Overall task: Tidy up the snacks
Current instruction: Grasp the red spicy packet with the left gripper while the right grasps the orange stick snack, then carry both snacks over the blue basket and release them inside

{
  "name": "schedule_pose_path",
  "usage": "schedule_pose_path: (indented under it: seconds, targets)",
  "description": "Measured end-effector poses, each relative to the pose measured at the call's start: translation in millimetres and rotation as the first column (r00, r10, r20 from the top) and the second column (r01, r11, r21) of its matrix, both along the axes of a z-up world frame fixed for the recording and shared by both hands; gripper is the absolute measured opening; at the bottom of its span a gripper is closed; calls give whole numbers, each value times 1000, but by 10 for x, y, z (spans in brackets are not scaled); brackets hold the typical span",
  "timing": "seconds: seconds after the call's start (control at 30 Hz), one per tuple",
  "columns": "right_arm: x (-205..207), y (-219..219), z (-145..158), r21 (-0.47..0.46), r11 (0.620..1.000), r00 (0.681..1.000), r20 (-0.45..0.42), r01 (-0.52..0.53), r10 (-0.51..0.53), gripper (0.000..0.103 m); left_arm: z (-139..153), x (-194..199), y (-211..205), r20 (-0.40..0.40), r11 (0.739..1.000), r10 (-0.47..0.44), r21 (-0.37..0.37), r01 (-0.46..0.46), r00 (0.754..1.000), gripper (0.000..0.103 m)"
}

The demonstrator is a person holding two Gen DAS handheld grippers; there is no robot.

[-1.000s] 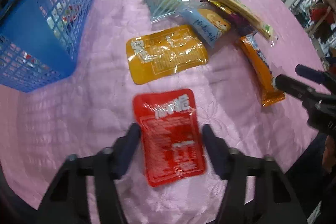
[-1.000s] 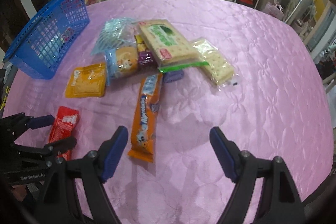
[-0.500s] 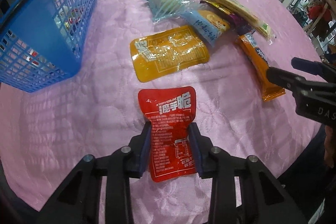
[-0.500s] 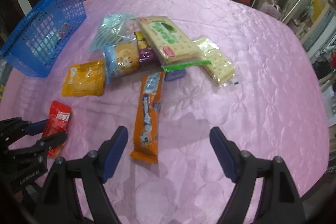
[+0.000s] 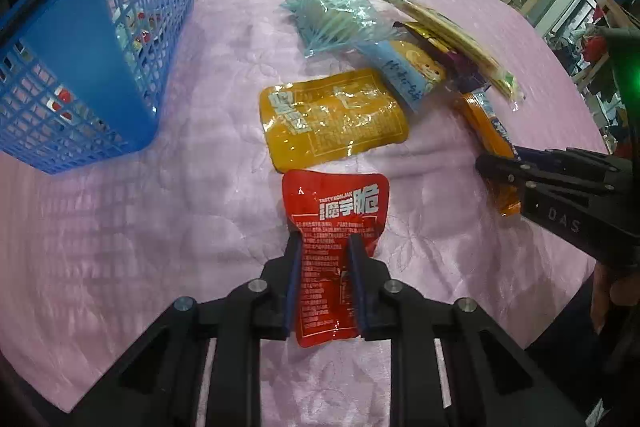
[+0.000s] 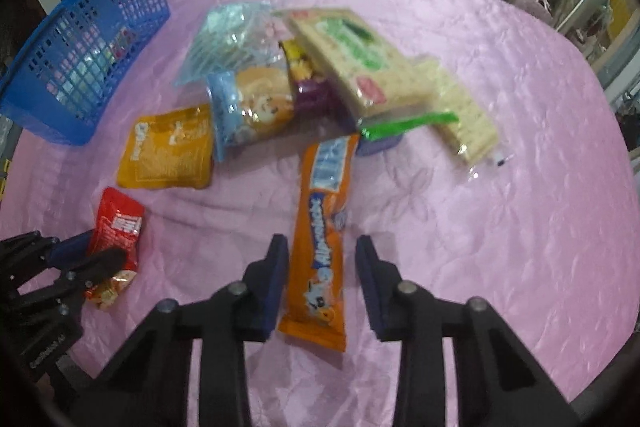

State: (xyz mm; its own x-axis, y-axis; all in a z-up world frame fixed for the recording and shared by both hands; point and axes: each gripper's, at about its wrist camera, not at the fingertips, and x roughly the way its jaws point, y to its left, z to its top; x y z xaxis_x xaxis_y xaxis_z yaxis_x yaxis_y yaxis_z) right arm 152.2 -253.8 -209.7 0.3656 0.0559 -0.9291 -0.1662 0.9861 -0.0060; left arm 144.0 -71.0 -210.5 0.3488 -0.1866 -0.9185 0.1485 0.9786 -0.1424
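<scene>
A red snack packet (image 5: 336,203) lies on the pink tablecloth. My left gripper (image 5: 324,239) is closing on its near half, and both pads press its sides so that it narrows between them. In the right wrist view the same red packet (image 6: 118,223) is pinched in the left gripper (image 6: 92,251). A long orange snack bar (image 6: 324,211) lies lengthwise between the fingers of my right gripper (image 6: 320,243). Those jaws are closing, and a gap still shows beside the right finger. The blue basket (image 5: 80,59) stands at the far left with some items inside.
A yellow pouch (image 5: 332,119) lies just beyond the red packet. Behind it sits a pile: a pale blue bag (image 5: 332,15), a blue cake packet (image 6: 252,107), a green cracker pack (image 6: 352,59) and a clear cracker pack (image 6: 460,107). The table edge runs close below both grippers.
The left jaws went from wide either side of the red packet to squeezing it. The right gripper moved left over the orange bar, and its jaws narrowed sharply around it.
</scene>
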Motion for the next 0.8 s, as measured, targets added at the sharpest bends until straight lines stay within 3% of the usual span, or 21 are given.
schedule_pose_path:
  seconds: [0.03, 0.17, 0.47, 0.8]
  targets:
    - [-6, 12, -3, -7, 1000, 1000, 2, -4, 4, 24, -1, -8, 32, 2, 1000, 6, -8, -6, 1000, 19]
    - [-50, 17, 18, 38, 999, 1000, -3, -5, 6, 20, 61, -14, 125, 14, 999, 25, -33, -24, 1000, 10]
    - [-310, 179, 340, 99, 993, 997, 51, -61, 56, 19, 448, -195, 346, 75, 998, 60, -38, -57, 995, 4]
    - [-552, 529, 948, 136, 978, 978, 159, -158, 136, 19, 1245, -447, 550, 240, 998, 61, -31, -56, 969, 4]
